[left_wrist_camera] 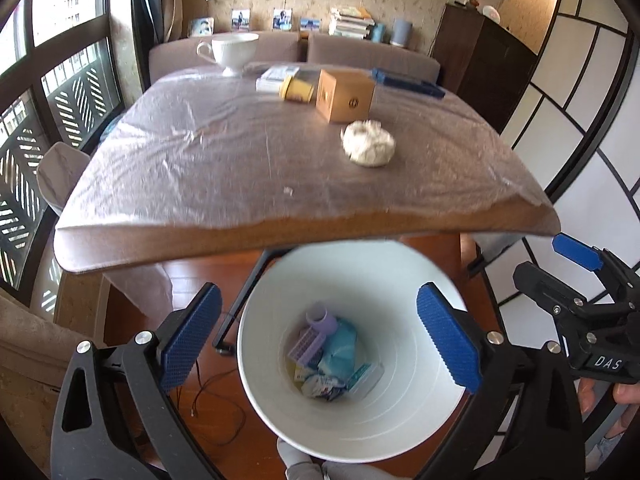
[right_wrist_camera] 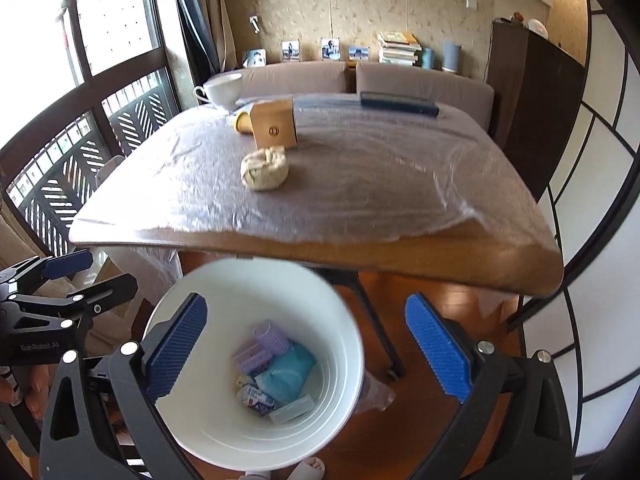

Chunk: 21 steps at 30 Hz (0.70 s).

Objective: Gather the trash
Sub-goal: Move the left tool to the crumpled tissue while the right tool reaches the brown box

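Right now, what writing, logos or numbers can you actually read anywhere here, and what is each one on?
"DAS": white label on the right hand-held gripper, seen from the left wrist.
"GenRobot.AI": body of the left hand-held gripper, seen from the right wrist.
Round logo on the cardboard box: a symbol, no legible letters.
Wrappers in the white bin and book spines: too blurred.

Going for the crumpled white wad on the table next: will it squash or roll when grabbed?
The wad looks like crumpled paper or cloth, so probably light and likely to compress between the jaws. Its rounded shape could let it roll or skid on the shiny plastic cover if nudged.
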### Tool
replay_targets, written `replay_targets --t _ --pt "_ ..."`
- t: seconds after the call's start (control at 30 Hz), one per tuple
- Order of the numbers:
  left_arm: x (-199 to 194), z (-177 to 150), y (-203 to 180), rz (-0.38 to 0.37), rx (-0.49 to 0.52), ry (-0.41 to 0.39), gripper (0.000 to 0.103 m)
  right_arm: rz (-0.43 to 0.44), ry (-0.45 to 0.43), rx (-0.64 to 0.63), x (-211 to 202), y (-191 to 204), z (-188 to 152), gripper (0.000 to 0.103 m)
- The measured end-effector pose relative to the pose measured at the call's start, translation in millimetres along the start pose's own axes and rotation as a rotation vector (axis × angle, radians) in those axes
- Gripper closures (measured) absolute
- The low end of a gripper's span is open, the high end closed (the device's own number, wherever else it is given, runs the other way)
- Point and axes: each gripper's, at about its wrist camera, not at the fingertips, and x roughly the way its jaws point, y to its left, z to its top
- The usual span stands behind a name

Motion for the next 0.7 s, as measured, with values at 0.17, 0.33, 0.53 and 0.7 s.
replay_targets --t 0.17,0.33,0.53,0.7 --pt "6.3 13.7 -15.6 0.040 0.030 -0.027 0.004 0.013 -0.026 0.015 0.4 -12.1 24.0 0.005" --pt "11.1 20.9 -29.6 0.074 0.048 -0.046 0.004 0.025 -0.037 0.010 6.7 -21.5 48.4 0.005" --pt "21.5 24.9 -37.2 0.075 0.061 -0.040 0.004 0.048 -0.025 0.016 29.9 -24.9 83.0 0.005" --pt "36.1 34.6 -39.4 0.092 0.082 -0.049 0.004 0.059 -0.013 0.017 57.8 -17.8 110.8 0.005"
